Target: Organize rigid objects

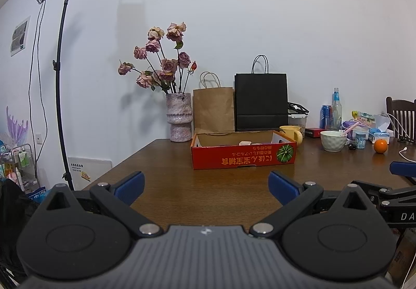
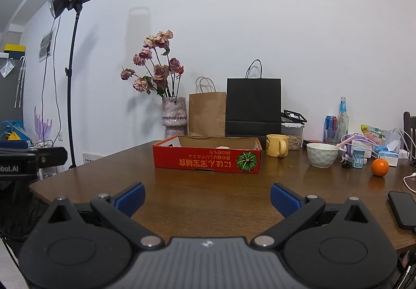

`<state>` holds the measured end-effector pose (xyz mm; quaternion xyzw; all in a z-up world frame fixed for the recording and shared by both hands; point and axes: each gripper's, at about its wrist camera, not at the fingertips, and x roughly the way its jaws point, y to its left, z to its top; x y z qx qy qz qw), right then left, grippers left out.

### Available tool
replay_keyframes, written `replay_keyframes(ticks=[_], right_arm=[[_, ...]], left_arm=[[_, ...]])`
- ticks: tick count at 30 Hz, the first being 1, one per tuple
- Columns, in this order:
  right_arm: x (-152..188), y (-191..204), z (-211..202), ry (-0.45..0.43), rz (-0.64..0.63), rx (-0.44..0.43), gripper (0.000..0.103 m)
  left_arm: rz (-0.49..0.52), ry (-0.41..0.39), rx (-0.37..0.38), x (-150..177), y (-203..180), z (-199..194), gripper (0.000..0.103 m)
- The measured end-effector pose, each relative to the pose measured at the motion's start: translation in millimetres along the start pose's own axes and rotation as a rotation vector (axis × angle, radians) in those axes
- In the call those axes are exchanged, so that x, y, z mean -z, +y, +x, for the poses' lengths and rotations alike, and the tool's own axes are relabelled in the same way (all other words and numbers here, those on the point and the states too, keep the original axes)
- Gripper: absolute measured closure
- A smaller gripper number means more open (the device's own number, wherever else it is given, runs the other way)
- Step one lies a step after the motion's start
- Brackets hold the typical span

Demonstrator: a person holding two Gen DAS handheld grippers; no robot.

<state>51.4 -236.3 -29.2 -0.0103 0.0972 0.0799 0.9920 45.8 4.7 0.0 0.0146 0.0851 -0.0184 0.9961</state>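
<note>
A red cardboard box (image 1: 244,156) (image 2: 206,159) sits open on the brown table, a pale item barely showing inside it. Right of it stand a yellow mug (image 1: 291,134) (image 2: 277,145), a white bowl (image 1: 333,140) (image 2: 322,155) with a pink spoon, a small blue cup (image 2: 358,157) and an orange (image 1: 380,146) (image 2: 379,167). My left gripper (image 1: 206,187) is open and empty, low over the table's near part, well short of the box. My right gripper (image 2: 208,196) is open and empty too. The right gripper's blue finger (image 1: 401,168) shows at the left view's right edge.
A vase of dried roses (image 1: 179,120), a brown paper bag (image 1: 213,109) and a black bag (image 1: 261,102) stand behind the box against the wall. Bottles, a can and packets (image 2: 338,125) crowd the far right. A phone (image 2: 403,209) lies at the right edge. A light stand (image 1: 61,81) stands left.
</note>
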Motion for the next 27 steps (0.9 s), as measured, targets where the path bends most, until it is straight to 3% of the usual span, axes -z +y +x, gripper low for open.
replay_keyframes(ticks=[27], right_arm=[[2.4,-0.5,1.8,0.01,0.007,-0.008,0.0]], left_arm=[[0.006,0.032,0.027,0.6,4.3,7.6,0.0]])
